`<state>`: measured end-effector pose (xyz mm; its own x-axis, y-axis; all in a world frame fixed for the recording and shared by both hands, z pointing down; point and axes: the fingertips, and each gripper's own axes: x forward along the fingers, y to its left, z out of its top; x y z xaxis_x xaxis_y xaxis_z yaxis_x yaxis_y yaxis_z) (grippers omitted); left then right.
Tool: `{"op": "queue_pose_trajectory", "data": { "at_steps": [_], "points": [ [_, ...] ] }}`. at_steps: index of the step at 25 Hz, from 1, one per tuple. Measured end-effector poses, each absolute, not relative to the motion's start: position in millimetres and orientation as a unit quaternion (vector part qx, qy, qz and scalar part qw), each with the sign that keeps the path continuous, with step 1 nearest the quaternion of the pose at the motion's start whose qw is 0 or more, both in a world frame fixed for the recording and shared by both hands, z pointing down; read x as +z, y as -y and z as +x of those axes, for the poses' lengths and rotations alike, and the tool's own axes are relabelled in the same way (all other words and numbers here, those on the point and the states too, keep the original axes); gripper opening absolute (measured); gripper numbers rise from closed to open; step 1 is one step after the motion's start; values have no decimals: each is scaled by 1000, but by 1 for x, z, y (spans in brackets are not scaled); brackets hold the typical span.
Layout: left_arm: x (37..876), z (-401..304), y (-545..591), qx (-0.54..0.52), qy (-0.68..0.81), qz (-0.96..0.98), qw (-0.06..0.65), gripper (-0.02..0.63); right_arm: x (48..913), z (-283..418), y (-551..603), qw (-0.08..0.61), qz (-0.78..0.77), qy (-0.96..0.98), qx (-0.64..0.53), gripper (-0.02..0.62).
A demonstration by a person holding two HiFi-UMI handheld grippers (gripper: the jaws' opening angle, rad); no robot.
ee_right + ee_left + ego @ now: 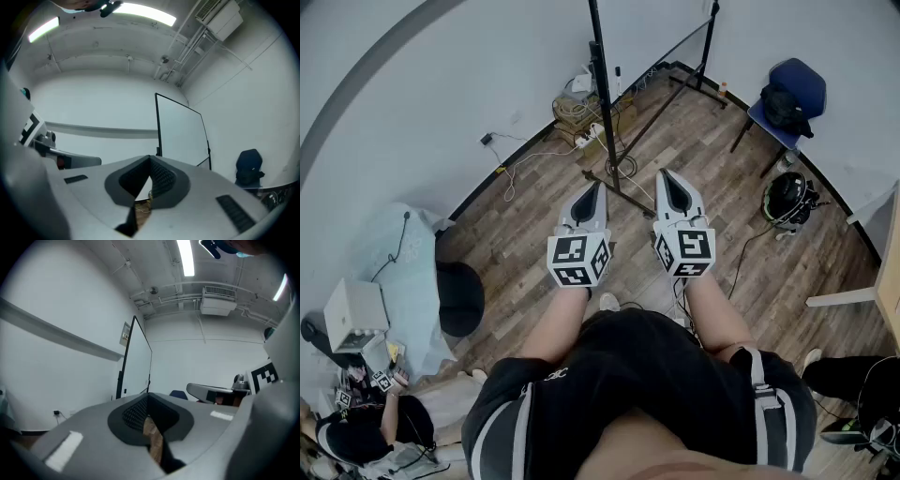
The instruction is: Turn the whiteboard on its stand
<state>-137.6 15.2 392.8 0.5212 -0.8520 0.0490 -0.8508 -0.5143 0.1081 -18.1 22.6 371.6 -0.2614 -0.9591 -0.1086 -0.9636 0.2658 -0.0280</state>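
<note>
Ahead, one whiteboard [180, 136]; left gripper [593, 187], right gripper [665, 175], two pairs of jaws closed, empty

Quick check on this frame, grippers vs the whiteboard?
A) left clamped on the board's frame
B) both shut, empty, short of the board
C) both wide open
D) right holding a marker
B: the left gripper and the right gripper each have their jaws together with nothing between them, and the whiteboard stands ahead of both, touched by neither.
</note>
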Motion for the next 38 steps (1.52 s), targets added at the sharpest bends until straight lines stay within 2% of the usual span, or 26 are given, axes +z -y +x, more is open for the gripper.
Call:
{"op": "queue_pose_trajectory", "data": {
  "at_steps": [23,38],
  "points": [
    [404,-158,15,-12,489,869,78,9,383,-28,-5,47,-613,-789,3,6],
    [408,-199,91,-22,446,891,75,9,385,-71,63,35,-636,-771,11,6]
  ]
}}
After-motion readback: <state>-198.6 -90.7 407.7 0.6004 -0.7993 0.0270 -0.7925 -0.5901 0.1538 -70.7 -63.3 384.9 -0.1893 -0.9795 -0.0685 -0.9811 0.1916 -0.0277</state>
